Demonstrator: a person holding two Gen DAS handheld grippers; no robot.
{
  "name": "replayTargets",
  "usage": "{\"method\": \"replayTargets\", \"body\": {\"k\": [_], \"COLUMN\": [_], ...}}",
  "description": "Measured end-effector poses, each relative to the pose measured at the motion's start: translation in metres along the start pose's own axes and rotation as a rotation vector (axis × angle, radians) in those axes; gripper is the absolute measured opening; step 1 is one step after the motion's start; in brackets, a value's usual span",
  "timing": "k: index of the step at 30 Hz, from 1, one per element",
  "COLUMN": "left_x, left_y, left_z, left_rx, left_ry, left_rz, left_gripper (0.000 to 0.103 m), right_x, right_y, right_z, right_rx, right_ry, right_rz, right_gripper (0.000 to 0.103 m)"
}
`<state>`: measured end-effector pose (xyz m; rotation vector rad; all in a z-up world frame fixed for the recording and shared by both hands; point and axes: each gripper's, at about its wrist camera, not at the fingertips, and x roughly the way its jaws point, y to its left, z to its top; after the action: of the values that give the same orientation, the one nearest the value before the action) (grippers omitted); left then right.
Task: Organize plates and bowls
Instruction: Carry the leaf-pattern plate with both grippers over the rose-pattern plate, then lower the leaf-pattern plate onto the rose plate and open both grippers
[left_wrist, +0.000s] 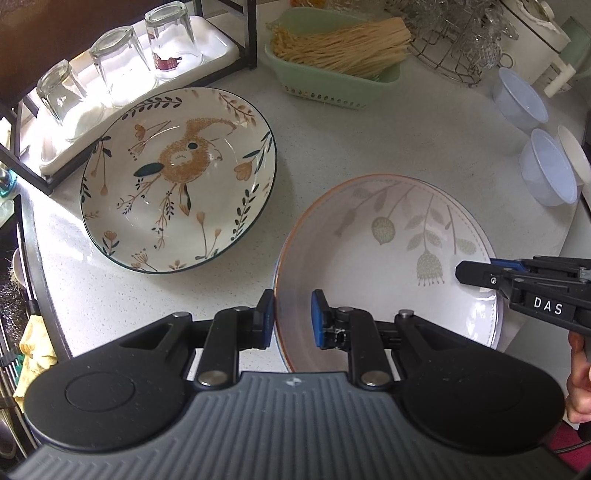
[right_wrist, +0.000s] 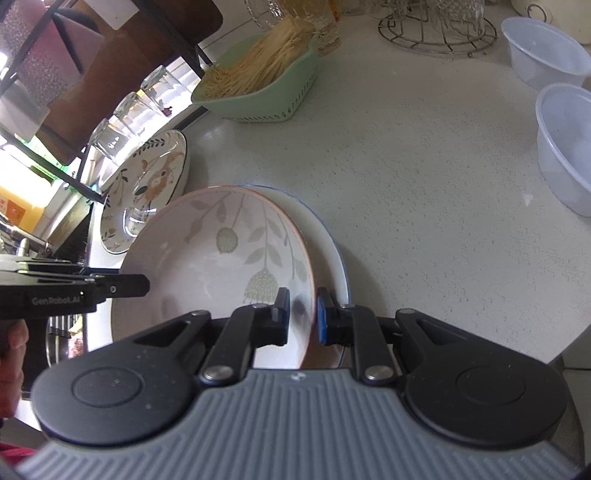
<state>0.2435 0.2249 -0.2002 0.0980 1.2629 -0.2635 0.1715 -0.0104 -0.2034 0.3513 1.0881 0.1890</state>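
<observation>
A pale bowl with a leaf pattern and an orange rim (left_wrist: 388, 258) sits on the counter. It also shows in the right wrist view (right_wrist: 221, 266), resting on a white plate with a blue rim (right_wrist: 332, 251). My left gripper (left_wrist: 292, 317) straddles the bowl's near rim, one finger outside and one inside, with a gap at the pads. My right gripper (right_wrist: 303, 314) straddles the opposite rim the same way. A rabbit-patterned bowl (left_wrist: 177, 177) lies to the left, also in the right wrist view (right_wrist: 147, 184).
A rack with three upturned glasses (left_wrist: 110, 66) stands at the back left. A green basket of dry noodles (left_wrist: 332, 55) and a wire stand of glassware (left_wrist: 454, 40) stand behind. Two clear plastic bowls (right_wrist: 561, 147) sit at the right. The sink edge is at the far left.
</observation>
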Motion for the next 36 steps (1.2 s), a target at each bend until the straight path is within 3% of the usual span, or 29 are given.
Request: {"method": "replayTargets", "body": {"k": [11, 21, 36], "left_x": [-0.001, -0.016, -0.074], "left_y": [0.002, 0.014, 0.022], "left_z": [0.001, -0.005, -0.012], "left_rx": [-0.057, -0.138, -0.238], "left_ry": [0.003, -0.048, -0.197], "left_rz": [0.033, 0.001, -0.046], "left_gripper": [0.024, 0.024, 0.024], "right_x": [0.007, -0.007, -0.062], "right_y": [0.004, 0.019, 0.042], "right_z": [0.001, 0.005, 0.022], "right_rx": [-0.022, -0.088, -0.130], "right_ry": [-0.046, -0.151, -0.243], "right_rz": [-0.001, -0.090, -0.011], "right_gripper": [0.019, 0.019, 0.019]}}
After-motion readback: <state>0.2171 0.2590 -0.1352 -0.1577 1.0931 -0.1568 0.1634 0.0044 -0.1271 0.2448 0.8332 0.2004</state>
